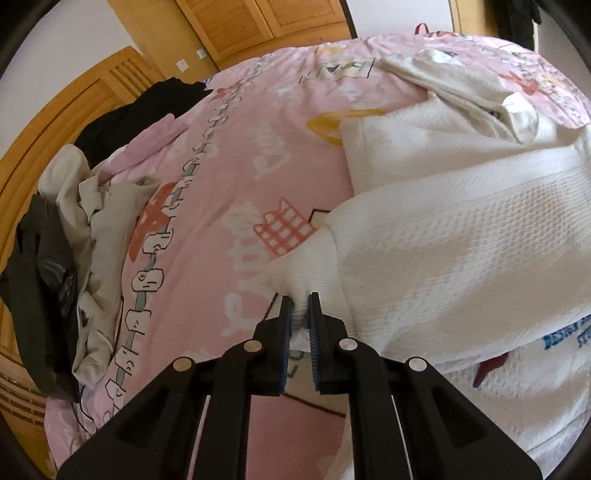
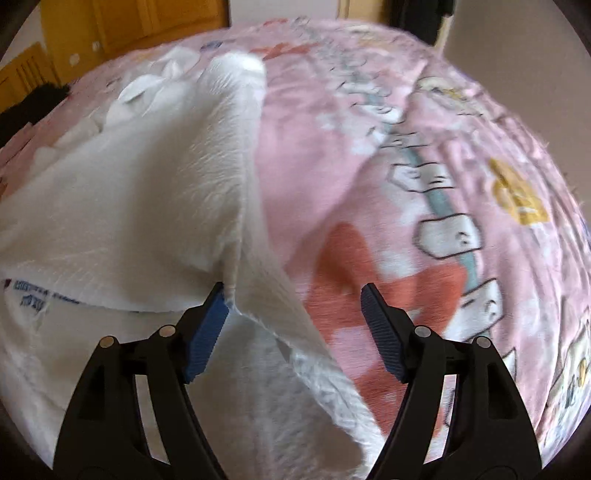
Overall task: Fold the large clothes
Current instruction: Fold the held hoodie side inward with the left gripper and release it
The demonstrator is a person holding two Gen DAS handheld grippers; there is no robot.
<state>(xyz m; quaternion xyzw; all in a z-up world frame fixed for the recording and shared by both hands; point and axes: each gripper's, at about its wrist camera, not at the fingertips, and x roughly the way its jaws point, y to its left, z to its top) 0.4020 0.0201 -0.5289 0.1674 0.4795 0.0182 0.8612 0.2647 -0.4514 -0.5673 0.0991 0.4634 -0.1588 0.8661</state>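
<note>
A white knitted sweater (image 1: pixel 461 240) lies spread on the pink printed bed cover (image 1: pixel 240 166). My left gripper (image 1: pixel 300 299) is shut on the sweater's ribbed sleeve cuff (image 1: pixel 306 266), which bunches between the blue pads just above the cover. In the right wrist view the same sweater (image 2: pixel 129 184) fills the left half, with blue lettering (image 2: pixel 33 291) on its lower layer. My right gripper (image 2: pixel 294 290) stands open over the sweater's right side. A folded edge of the fabric (image 2: pixel 266 295) runs between its fingers and lies against the left pad (image 2: pixel 210 325); the right pad is clear of it.
A heap of crumpled grey, cream and dark clothes (image 1: pixel 85 236) sits at the bed's left edge, with a black garment (image 1: pixel 122 114) behind it. Another cream garment (image 1: pixel 461 85) lies at the far right. Wooden cupboards (image 1: pixel 258 22) stand beyond the bed.
</note>
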